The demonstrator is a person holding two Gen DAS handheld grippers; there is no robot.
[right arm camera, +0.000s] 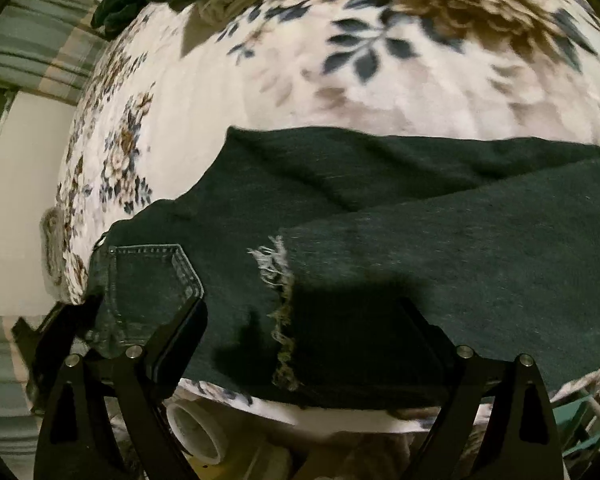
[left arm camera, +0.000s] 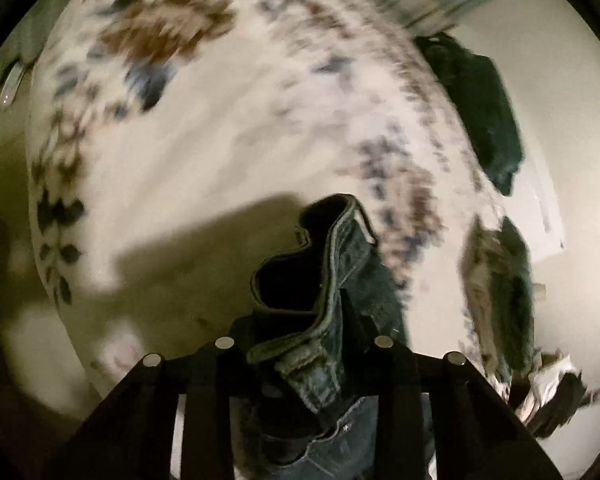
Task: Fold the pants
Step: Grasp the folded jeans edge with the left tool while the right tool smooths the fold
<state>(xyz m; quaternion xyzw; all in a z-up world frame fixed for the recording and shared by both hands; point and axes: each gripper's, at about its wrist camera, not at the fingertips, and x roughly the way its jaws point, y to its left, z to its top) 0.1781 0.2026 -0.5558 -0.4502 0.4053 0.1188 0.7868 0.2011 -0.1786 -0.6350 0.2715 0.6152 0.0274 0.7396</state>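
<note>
Lying across a plush floral blanket (right arm camera: 284, 92) of cream pile with brown blooms and slate-blue leaves, the dark denim pants (right arm camera: 440, 240) spread flat, one leg overlapping the other. A stitched five-sided back pocket (right arm camera: 152, 284) sits at the near left, and a frayed pale rip (right arm camera: 274, 268) runs down the cloth beside it. The right gripper (right arm camera: 300, 340) hangs spread wide above the near edge, nothing pinched. In the left wrist view, the left gripper (left arm camera: 304, 344) is pressed together on a thick, seamed fold of the pants' waistband (left arm camera: 332, 280), which curls upward in a wavy loop.
</note>
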